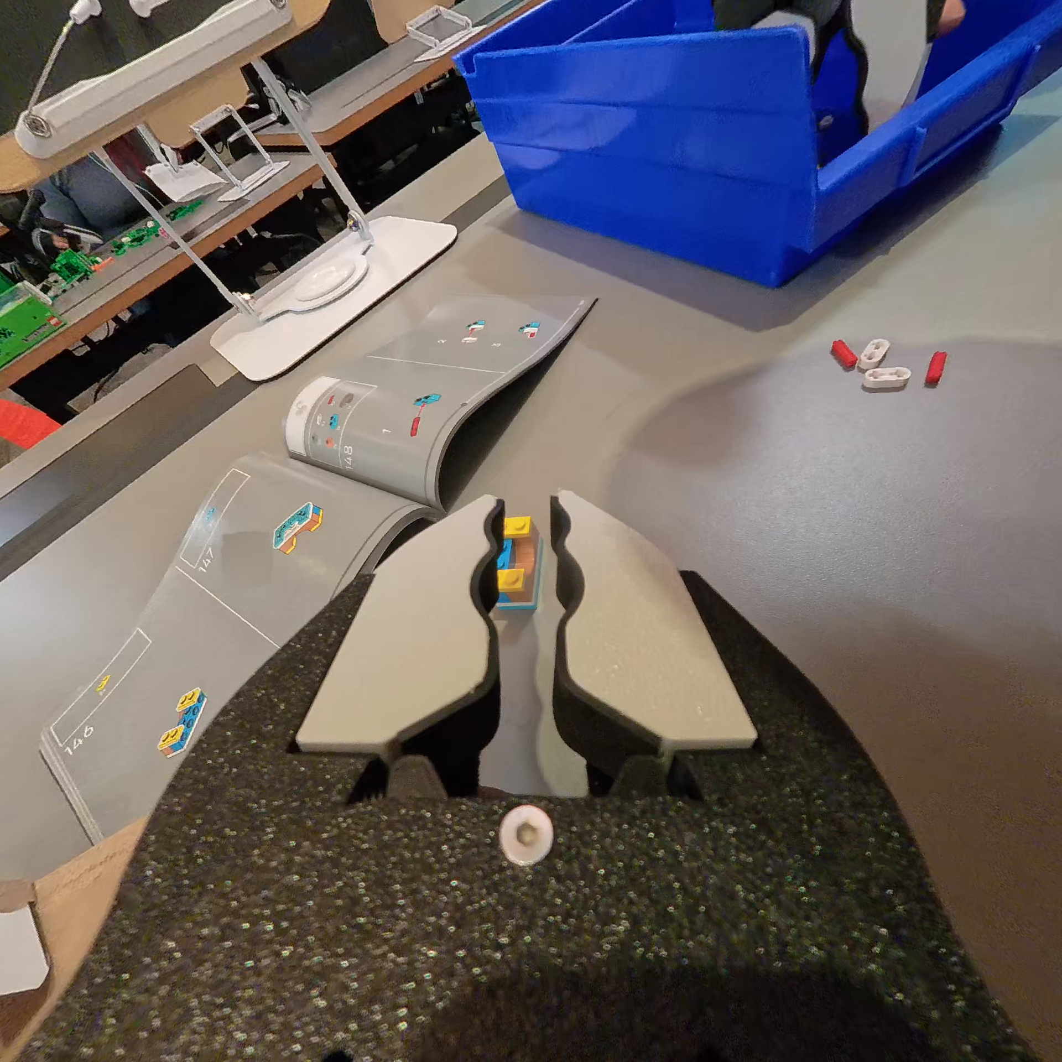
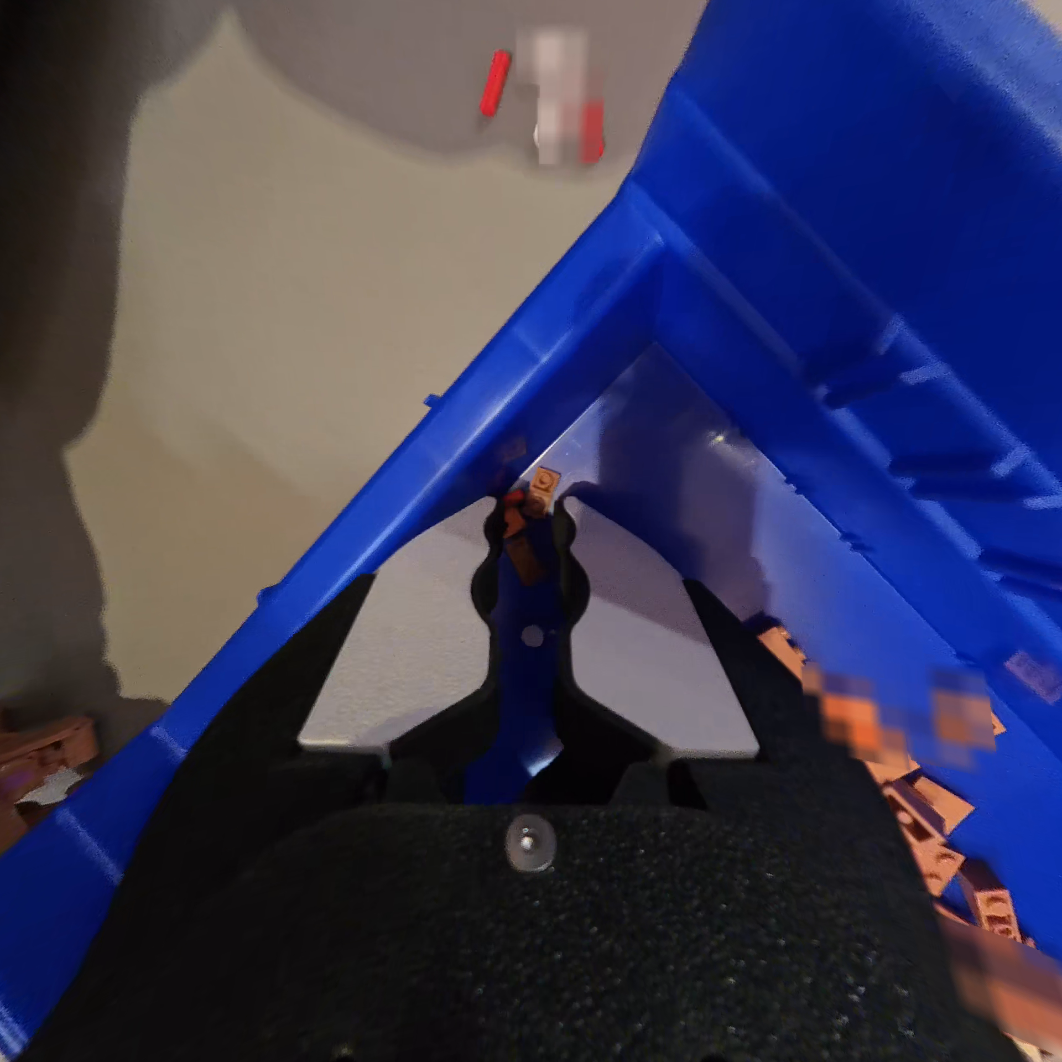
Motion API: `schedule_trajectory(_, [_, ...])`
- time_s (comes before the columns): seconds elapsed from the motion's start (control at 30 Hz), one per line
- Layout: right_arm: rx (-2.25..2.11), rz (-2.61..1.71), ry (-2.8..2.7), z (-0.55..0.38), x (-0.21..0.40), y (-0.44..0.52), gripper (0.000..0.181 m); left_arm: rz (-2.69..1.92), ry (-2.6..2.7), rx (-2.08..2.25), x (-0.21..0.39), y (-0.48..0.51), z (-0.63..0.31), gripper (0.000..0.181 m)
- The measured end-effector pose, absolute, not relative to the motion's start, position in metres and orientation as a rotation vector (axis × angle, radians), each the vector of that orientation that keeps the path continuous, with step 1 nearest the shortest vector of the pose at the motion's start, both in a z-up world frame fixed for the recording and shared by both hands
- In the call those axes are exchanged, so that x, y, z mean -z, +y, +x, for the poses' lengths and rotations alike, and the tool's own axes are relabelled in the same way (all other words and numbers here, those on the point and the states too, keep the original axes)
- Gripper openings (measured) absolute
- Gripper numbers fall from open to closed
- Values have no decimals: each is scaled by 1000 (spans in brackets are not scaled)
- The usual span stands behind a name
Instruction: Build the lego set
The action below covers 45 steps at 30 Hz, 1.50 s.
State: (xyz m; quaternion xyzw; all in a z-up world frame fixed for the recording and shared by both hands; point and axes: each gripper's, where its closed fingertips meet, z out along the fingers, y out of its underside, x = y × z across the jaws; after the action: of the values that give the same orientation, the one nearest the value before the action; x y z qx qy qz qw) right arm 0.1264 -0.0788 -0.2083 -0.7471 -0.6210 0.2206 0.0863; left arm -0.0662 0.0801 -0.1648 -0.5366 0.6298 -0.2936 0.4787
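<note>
My left gripper [image 1: 526,506] hangs low over the grey table, jaws a narrow gap apart. A small assembly [image 1: 519,560] of yellow, blue and brown bricks sits between them, against the left finger, with a thin gap on the right. My right gripper [image 2: 530,506] is inside the blue bin [image 2: 460,460], pointing into a corner, jaws slightly apart. A small orange piece [image 2: 513,522] and a brown plate [image 2: 545,481] lie at its tips; the view is blurred. It also shows inside the bin in the left wrist view [image 1: 879,63].
An open instruction booklet [image 1: 368,437] lies left of the assembly, with a white lamp base [image 1: 345,293] behind it. The blue bin [image 1: 661,143] stands at the back. Two red pins [image 1: 845,352] and two white pieces [image 1: 887,376] lie at the right. Several brown bricks [image 2: 942,816] fill the bin. Across from one pair of fingers to the other is roughly 25 centimeters.
</note>
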Motion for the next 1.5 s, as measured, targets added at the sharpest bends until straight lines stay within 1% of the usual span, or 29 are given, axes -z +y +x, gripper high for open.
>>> schedule_trajectory(0.1, [-578,-2229,-1848,133,208,-73,20,-1313,1540,716,165,80,-66,15])
schedule_trajectory(0.23, [-497,-2238,-1828,143,207,-65,20,-1312,1540,716,165,80,-66,15])
schedule_trajectory(0.4, [-658,-2129,-1838,125,196,-76,22,-1313,1546,710,166,80,-66,15])
schedule_trajectory(0.63, [-530,-2090,-1893,124,211,-69,34,-1317,1542,715,166,80,-66,15])
schedule_trajectory(1.0, [-254,-2131,-1797,141,211,-38,35,-1310,1546,714,166,80,-66,15])
schedule_trajectory(1.17, [-503,-2050,-1830,126,198,-61,37,-1312,1548,711,166,80,-66,15])
schedule_trajectory(1.4, [-486,-2028,-1902,123,210,-65,51,-1315,1547,713,166,80,-66,15])
schedule_trajectory(1.5, [-466,-2028,-1899,124,211,-63,53,-1318,1546,714,166,80,-66,15])
